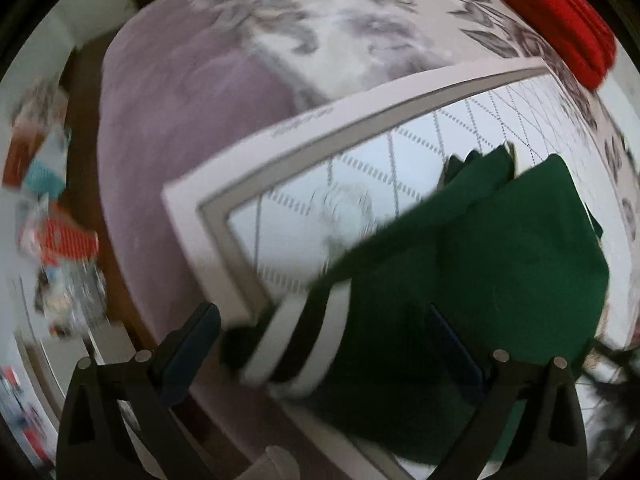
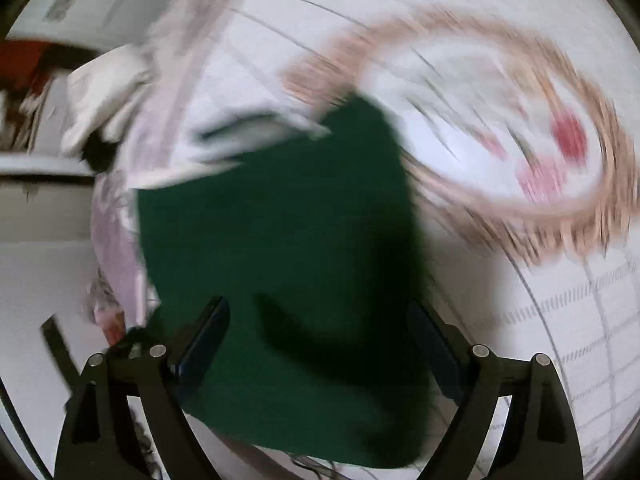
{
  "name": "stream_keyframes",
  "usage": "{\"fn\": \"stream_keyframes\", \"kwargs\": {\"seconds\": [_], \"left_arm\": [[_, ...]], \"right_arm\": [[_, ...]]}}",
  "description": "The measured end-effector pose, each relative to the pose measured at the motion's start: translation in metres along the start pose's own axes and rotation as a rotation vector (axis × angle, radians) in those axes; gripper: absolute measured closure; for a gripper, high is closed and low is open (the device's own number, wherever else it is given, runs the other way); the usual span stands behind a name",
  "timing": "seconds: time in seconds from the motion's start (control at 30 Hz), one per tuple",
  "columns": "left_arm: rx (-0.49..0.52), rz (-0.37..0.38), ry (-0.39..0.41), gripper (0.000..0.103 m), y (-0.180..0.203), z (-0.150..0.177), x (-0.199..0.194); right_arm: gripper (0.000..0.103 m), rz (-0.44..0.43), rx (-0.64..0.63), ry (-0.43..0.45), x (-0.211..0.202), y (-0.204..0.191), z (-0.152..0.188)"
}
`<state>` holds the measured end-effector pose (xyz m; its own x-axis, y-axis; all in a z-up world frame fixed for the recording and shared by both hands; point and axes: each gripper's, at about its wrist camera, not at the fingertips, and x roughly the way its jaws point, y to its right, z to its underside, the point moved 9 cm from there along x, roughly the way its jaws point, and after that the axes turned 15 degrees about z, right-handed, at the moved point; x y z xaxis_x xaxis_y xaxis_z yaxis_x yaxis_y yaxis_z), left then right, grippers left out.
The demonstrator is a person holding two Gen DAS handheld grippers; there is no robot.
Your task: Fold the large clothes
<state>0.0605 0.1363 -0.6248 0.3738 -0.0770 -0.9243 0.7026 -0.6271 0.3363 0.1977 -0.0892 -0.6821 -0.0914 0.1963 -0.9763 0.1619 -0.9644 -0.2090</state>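
A dark green garment lies partly folded on a white grid mat with a pink border, spread over a bed. Its black-and-white striped band sits at the mat's near corner. My left gripper points steeply down over that band, open, with the band between its wide-set fingers and not pinched. The right wrist view is blurred. There the green garment fills the middle, and my right gripper hangs open above it, nothing pinched. The grid mat shows to the right.
A lilac patterned bedspread lies under the mat, and the bed's edge drops to a floor with colourful clutter on the left. A red folded item lies at the far right. A pale cloth pile lies far left.
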Motion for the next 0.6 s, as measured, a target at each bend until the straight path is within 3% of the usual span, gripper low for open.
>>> {"fn": "stream_keyframes", "kwargs": {"seconds": [0.03,0.07,0.13,0.2,0.23,0.27,0.37,0.47,0.6], "left_arm": [[-0.026,0.004,-0.005,0.000,-0.004,0.008,-0.002],[-0.053,0.010,-0.013,0.000,-0.009,0.018,-0.003],[-0.092,0.019,-0.002,0.000,-0.017,0.032,-0.007],[-0.117,0.058,-0.004,0.000,-0.021,0.045,-0.001],[-0.129,0.088,-0.023,0.000,-0.022,0.050,0.006],[-0.146,0.118,-0.033,0.000,-0.023,0.054,0.012],[-0.188,0.239,-0.043,0.000,-0.015,0.057,0.029],[-0.188,0.314,-0.052,0.000,-0.004,0.057,0.035],[-0.239,0.396,-0.059,0.000,0.003,0.064,0.043]], "right_arm": [[0.011,-0.035,0.021,-0.040,0.012,0.013,0.009],[0.011,-0.123,0.044,-0.086,0.031,0.016,0.015],[0.003,-0.243,0.067,-0.139,0.053,0.011,0.019],[0.004,-0.296,0.049,-0.103,0.056,0.000,0.016],[0.008,-0.305,0.055,-0.102,0.055,-0.004,0.015],[0.023,-0.322,0.057,-0.098,0.053,-0.007,0.014],[0.054,-0.398,0.153,-0.117,0.049,0.000,0.020],[0.062,-0.465,0.292,-0.142,0.037,0.011,0.030],[0.059,-0.570,0.380,-0.199,0.026,0.012,0.041]]}}
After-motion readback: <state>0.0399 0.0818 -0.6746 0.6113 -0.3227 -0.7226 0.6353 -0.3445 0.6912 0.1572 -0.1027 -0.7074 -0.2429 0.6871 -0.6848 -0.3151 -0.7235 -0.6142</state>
